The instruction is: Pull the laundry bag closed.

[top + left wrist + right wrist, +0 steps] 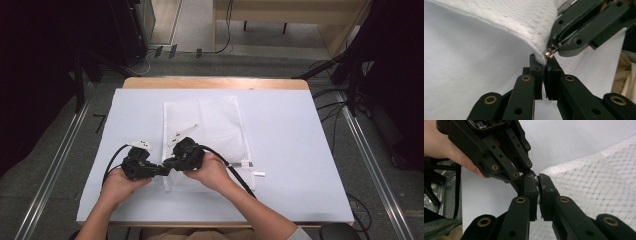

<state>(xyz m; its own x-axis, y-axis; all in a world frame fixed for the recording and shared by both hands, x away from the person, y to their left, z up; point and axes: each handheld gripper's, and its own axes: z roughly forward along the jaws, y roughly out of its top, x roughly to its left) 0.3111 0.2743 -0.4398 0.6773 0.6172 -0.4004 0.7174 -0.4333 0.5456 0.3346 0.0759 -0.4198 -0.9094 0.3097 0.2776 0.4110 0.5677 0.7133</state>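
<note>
A white mesh laundry bag (210, 125) lies flat on the white-covered table (300, 150). Both grippers meet at its near left corner. My left gripper (166, 170) comes in from the left and is shut on the bag's edge (537, 53), which is lifted off the table. My right gripper (171, 162) comes in from the right, shut on the small metal zipper pull (550, 53) just beside the left jaws. In the right gripper view my right gripper (538, 181) is closed at the mesh edge (584, 185), with the left gripper's linkage (506, 157) touching it from above left.
A white strap tab (248, 164) sticks out at the bag's near right corner, by the right gripper's cable (235, 175). The table's near edge (215, 222) is close to the forearms. Dark stands and cables (345, 115) flank the table on the floor.
</note>
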